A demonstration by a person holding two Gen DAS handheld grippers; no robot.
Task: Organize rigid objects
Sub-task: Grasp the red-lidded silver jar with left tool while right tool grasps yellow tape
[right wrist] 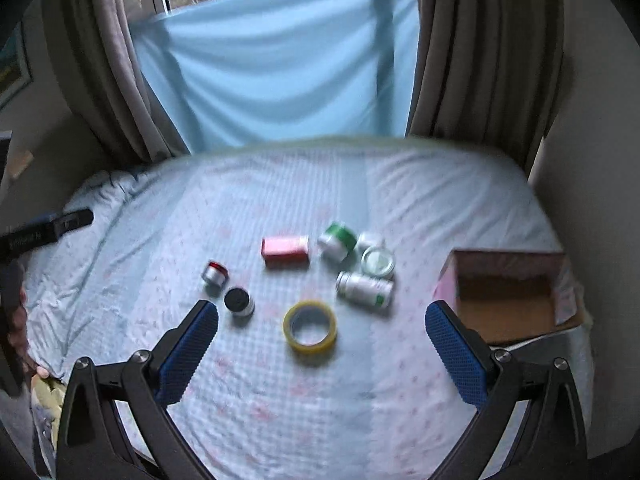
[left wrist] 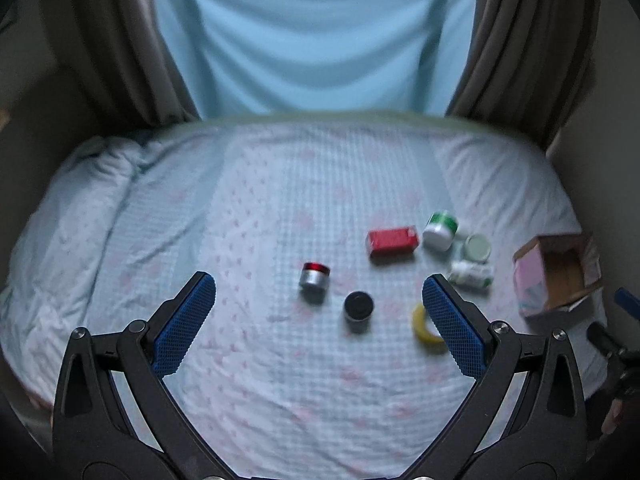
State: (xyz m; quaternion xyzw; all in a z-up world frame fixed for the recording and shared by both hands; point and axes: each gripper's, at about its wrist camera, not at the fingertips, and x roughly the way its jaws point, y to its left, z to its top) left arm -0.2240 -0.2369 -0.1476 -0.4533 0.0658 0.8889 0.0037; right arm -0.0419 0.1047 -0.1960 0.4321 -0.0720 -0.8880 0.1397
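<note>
Nothing looks sorted yet: both the left gripper [left wrist: 319,307] and right gripper [right wrist: 322,330] hang spread and empty, the cardboard box [right wrist: 508,304] at right seemingly bare, while the tape roll [right wrist: 310,326], red carton [right wrist: 285,251] and jars lie mid-frame.

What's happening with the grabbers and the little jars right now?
Left gripper open, empty. Right gripper open, empty, tape roll ahead of it. Jars loose on bed; box empty. Nothing blocking.
</note>
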